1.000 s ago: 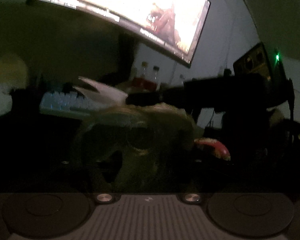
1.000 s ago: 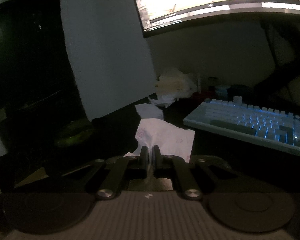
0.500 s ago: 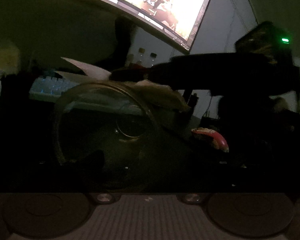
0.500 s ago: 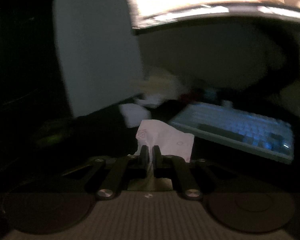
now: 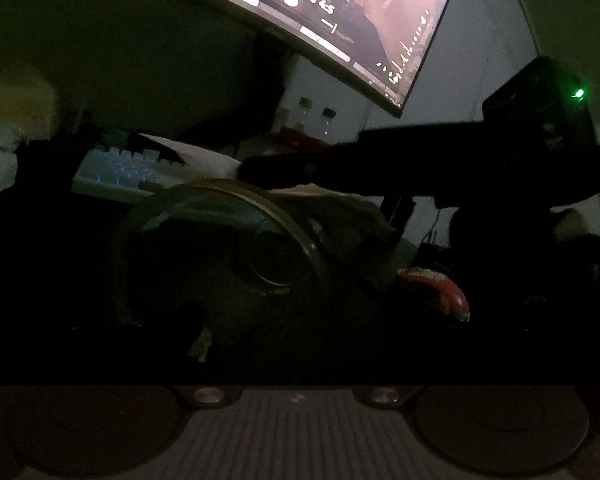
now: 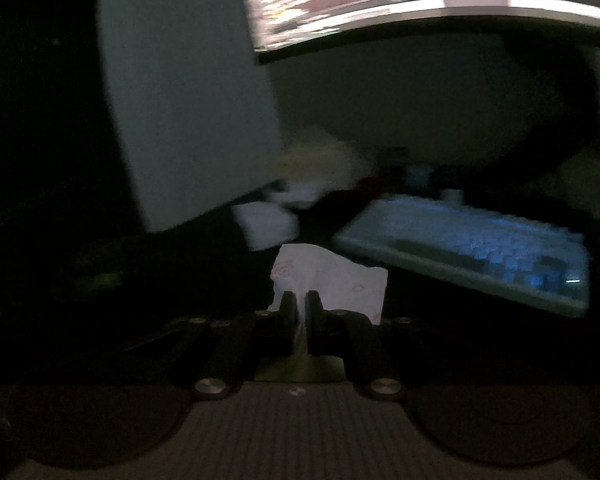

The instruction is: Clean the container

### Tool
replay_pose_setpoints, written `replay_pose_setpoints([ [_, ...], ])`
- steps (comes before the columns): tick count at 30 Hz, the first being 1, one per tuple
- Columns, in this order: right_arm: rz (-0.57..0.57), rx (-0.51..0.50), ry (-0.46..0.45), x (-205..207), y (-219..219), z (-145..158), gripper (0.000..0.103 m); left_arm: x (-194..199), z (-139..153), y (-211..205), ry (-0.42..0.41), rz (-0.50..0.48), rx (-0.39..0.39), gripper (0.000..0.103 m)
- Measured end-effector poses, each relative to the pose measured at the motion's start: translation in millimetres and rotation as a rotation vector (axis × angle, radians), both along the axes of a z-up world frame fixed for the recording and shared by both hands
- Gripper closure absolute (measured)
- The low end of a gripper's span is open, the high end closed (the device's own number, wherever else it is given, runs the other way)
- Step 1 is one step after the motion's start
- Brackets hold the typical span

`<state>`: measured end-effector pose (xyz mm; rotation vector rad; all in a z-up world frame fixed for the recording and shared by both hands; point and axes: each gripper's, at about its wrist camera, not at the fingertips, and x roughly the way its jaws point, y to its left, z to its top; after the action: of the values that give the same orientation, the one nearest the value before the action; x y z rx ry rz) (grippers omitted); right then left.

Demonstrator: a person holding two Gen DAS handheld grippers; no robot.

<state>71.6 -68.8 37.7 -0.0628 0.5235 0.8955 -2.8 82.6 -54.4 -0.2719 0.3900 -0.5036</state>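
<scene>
Room's super dark, so take this with a grain of salt. Biggest thing is the curved widescreen monitor (image 5: 340,12), lit up at 12 o'clock with its top cut off. Below it, at about 10 o'clock in the left wrist view, sits the pale backlit keyboard (image 5: 120,170). The task's thing, a round clear glass container (image 5: 220,256), lies tipped on its side dead centre in front of the left gripper, mouth facing the camera; inside I can only make out a smaller ring at the bottom and murky greenish reflections, can't tell if anything's in it. The left gripper's jaws are opening wide, and its fingers are lost in the dark, so I can't tell if they touch the glass. The right gripper (image 6: 299,300) is clamped tight on a white patterned paper tissue (image 6: 340,284). It reaches in from 3 o'clock over the container's rim. A small red-and-white object (image 5: 444,288) at 4 o'clock is too dim to identify.
</scene>
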Motion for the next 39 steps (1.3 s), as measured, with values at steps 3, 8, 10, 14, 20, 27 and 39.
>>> replay_pose_setpoints([
  [3,0.01,0.002,0.004,2,1,0,0.096,1,2,3,-0.007,0.017,0.015,0.0],
  [8,-0.133,-0.027,-0.038,14,-5,-7,0.096,6,3,7,0.003,0.047,-0.008,0.0],
  [10,-0.137,-0.031,-0.047,10,0,-6,0.095,8,3,4,0.005,0.04,0.014,0.0],
  [14,-0.011,0.011,-0.046,-7,10,-3,0.095,9,5,3,0.011,0.04,0.029,0.0],
  [20,-0.097,-0.015,-0.029,15,-1,-4,0.095,12,5,7,0.028,0.032,0.007,0.0],
  [27,-0.025,0.036,-0.024,-4,8,-1,0.095,18,4,16,0.049,0.008,-0.054,0.0],
  [39,-0.13,0.024,-0.017,10,-5,-1,0.095,20,0,14,0.018,0.012,-0.052,0.0],
])
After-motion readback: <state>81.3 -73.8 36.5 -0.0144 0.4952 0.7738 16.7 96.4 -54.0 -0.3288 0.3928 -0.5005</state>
